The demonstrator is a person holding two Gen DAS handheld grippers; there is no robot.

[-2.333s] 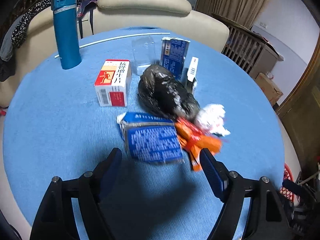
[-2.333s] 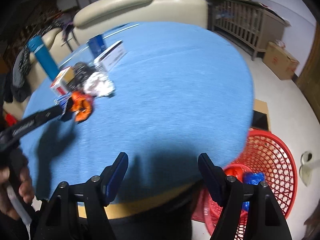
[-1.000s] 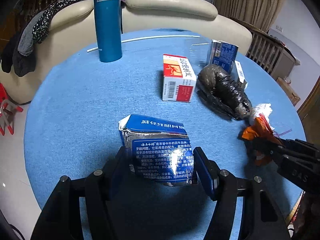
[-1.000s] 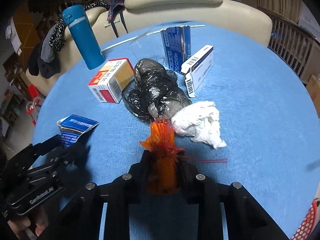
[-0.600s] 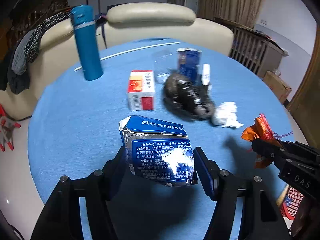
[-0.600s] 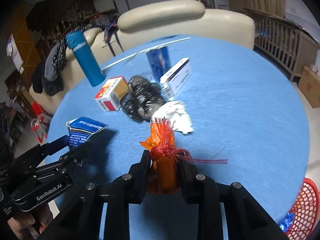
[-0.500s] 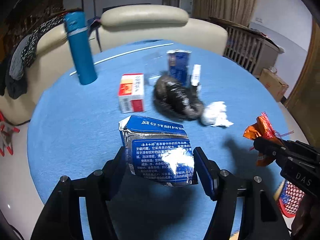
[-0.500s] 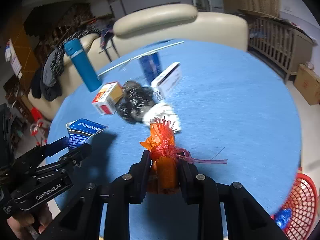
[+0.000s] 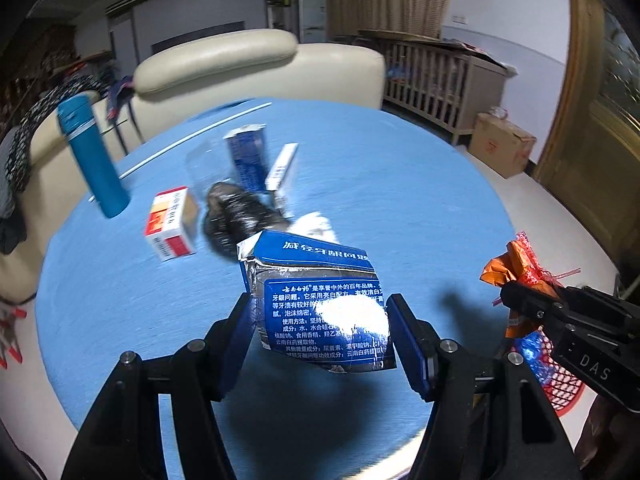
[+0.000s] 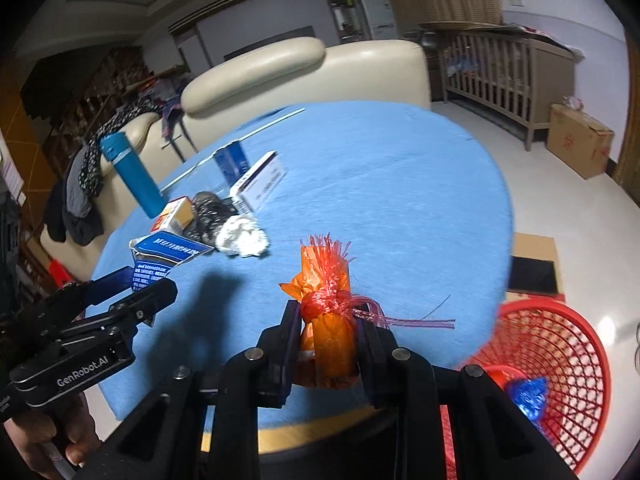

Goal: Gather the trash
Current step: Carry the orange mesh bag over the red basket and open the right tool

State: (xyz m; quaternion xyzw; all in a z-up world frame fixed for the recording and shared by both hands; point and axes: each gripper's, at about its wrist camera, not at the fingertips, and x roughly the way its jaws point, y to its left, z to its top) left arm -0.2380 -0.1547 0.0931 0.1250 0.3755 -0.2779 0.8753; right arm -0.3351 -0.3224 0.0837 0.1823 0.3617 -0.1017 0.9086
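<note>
My left gripper (image 9: 320, 320) is shut on a torn blue toothpaste box (image 9: 316, 300) and holds it above the blue round table (image 9: 400, 184). My right gripper (image 10: 326, 332) is shut on an orange wrapper tied with red netting (image 10: 326, 308), lifted over the table's near edge. The wrapper (image 9: 516, 264) shows at the right in the left wrist view, and the box (image 10: 160, 256) at the left in the right wrist view. A red mesh basket (image 10: 560, 364) with blue trash inside stands on the floor at the right. A white crumpled tissue (image 10: 242, 236) and a black plastic bag (image 10: 208, 210) lie on the table.
On the table stand a blue flask (image 10: 134, 172), a red-and-white carton (image 10: 174, 212), a white box (image 10: 260, 184) and a blue box (image 9: 246, 156). A cream sofa (image 10: 280, 72) is behind the table. A wooden crib (image 10: 504, 72) and a cardboard box (image 10: 580, 140) stand at the far right.
Both grippers closed on their items, lifted them off the table and have pulled back and swung right; the red basket has come into both views.
</note>
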